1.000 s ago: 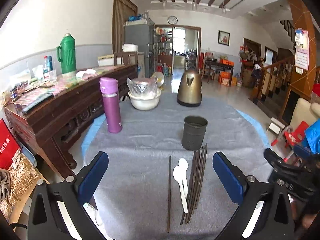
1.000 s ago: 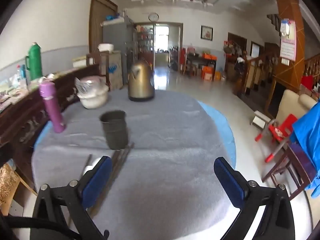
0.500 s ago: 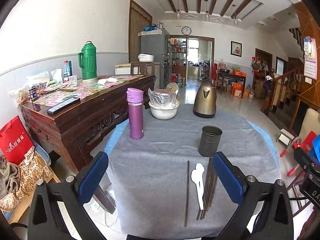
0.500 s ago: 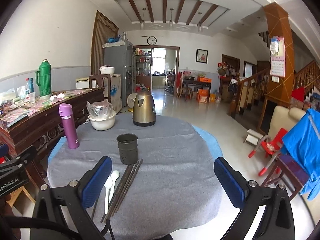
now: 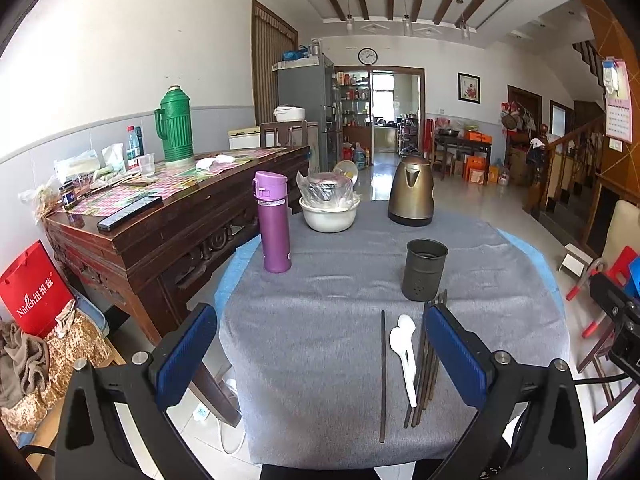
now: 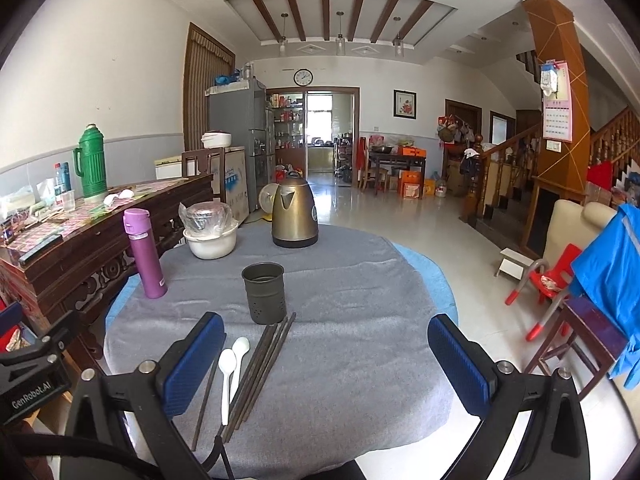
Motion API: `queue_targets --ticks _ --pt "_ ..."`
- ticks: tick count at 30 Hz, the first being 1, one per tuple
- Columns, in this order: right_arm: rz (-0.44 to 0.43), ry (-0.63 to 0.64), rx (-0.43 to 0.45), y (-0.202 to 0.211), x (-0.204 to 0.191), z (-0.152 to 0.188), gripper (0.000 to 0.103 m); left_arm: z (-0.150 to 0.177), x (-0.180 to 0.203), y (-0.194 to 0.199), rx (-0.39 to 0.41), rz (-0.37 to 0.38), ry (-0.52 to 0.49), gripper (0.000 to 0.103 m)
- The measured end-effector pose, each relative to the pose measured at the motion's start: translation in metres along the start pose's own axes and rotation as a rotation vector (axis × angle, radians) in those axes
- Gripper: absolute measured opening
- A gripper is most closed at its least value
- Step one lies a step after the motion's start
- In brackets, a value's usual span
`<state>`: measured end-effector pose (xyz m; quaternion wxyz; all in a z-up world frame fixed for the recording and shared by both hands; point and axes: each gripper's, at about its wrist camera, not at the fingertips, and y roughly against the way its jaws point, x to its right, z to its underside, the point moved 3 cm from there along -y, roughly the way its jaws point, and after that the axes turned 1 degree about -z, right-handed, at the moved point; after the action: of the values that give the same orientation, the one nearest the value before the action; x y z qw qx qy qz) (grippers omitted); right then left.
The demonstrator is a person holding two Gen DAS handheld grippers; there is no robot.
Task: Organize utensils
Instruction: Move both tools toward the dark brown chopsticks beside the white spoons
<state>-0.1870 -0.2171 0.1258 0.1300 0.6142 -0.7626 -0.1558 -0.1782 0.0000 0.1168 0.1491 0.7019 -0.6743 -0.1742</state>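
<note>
Left tongs (image 5: 320, 356): jaws spread wide, nothing between them, held above the near edge of the round grey-clothed bench (image 5: 320, 300). Right tongs (image 6: 326, 360): likewise wide apart and empty, over the same edge.

Task items lie on the cloth just ahead of both tongs: a bundle of dark slender chopsticks (image 6: 262, 364), two white plastic spoons (image 6: 232, 364) side by side just left of the bundle, and one dark single chopstick (image 5: 383, 376) lying apart, further left. The dark perforated metal utensil cup (image 6: 265, 298) stands upright beyond, the bundle's far tips near its base.

Handling, as judged: chopsticks light, stiff, thin, likely to roll or splay; grip at mid-length. Spoons light and smooth, probably slippery; take by the handle.

Not determinable: the chopstick count within the bundle, the cup's contents, and whether the tips touch the cup. The left tongs' right finger (image 5: 456, 356) covers part of the bundle.
</note>
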Motion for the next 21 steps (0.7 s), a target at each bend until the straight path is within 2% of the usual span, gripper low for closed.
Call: queue_targets --ticks 8,12,21 --pt "-0.007 -0.017 0.008 0.002 0.002 0.000 0.103 0.002 0.000 -0.004 -0.005 -0.002 -0.011 0.103" --pt "-0.048 -0.037 0.013 0.003 0.001 0.000 0.103 0.003 -0.002 -0.007 -0.012 -0.010 -0.005 0.103" --pt "-0.092 -0.051 0.106 0.014 -0.003 -0.002 0.103 0.002 -0.008 -0.007 -0.005 -0.029 0.003 0.103"
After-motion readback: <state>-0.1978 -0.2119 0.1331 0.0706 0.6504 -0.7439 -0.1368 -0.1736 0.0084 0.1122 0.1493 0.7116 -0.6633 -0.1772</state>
